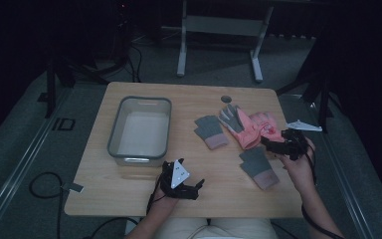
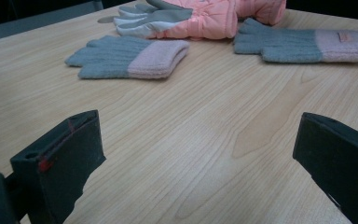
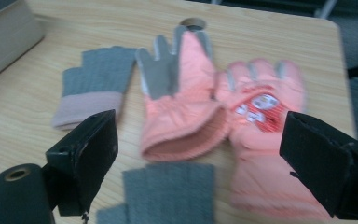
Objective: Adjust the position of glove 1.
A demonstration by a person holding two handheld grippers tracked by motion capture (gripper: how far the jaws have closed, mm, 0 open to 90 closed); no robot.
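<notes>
1. On the right half of the desk (image 1: 129,191), four gloves lie close together: two pink padded gloves and two grey knitted gloves with pink cuffs.
2. Near the right edge, the right gripper (image 1: 273,146) hovers just over the nearer pink glove (image 1: 271,130); its jaws stand wide apart and hold nothing.
3. The other pink glove (image 1: 241,127) lies palm-up with its grey palm showing, and it partly overlaps the first one at the cuff side.
4. One grey knitted glove (image 1: 210,131) lies to the left of the pink pair, toward the desk's middle; the second grey knitted glove (image 1: 258,167) lies nearer the front edge, just below the right gripper.
5. By the front edge, near its middle, the left gripper (image 1: 195,189) rests low over bare wood, jaws wide and empty, well apart from the gloves.
6. On the left half stands an empty grey tub (image 1: 113,137).
</notes>
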